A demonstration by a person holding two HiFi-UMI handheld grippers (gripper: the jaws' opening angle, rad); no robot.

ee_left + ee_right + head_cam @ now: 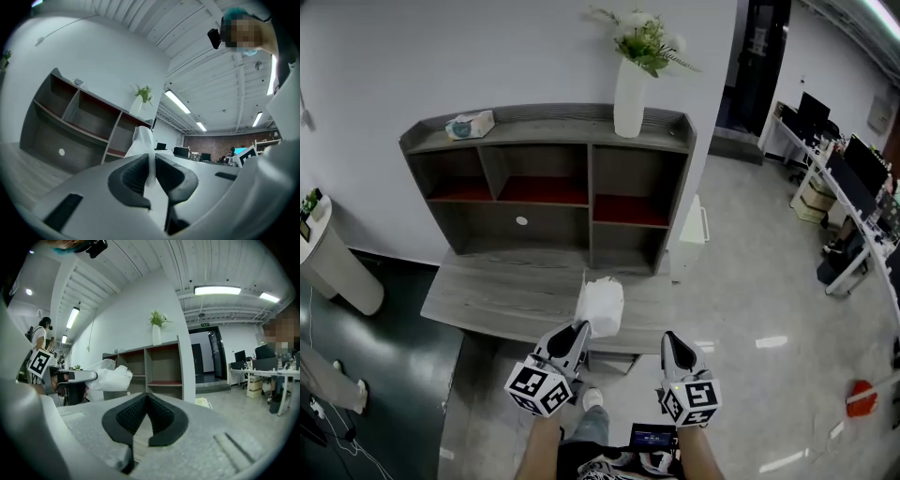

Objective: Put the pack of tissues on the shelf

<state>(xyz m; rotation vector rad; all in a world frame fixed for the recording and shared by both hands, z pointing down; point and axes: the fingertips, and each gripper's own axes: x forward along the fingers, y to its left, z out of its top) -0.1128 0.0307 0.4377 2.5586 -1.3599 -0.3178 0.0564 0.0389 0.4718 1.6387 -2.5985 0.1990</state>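
Note:
A white plastic-wrapped pack of tissues (600, 305) hangs just above the front edge of the grey wooden desk (497, 295). My left gripper (579, 330) is shut on the pack's thin edge. In the left gripper view the wrapper (143, 138) is pinched between the dark pads (133, 176) and rises above them. The grey shelf unit (548, 141) with red-lined compartments stands at the back of the desk. My right gripper (676, 341) hovers to the right of the pack, its jaws shut on nothing. The right gripper view shows the pack (110, 377) off to its left.
On top of the shelf unit stand a white vase with a plant (630, 94) and a tissue box (471, 124). A low white cabinet (692, 234) sits beside the shelf unit on the right. A white cylinder (342, 267) is at left. Office desks with monitors (844, 178) line the far right.

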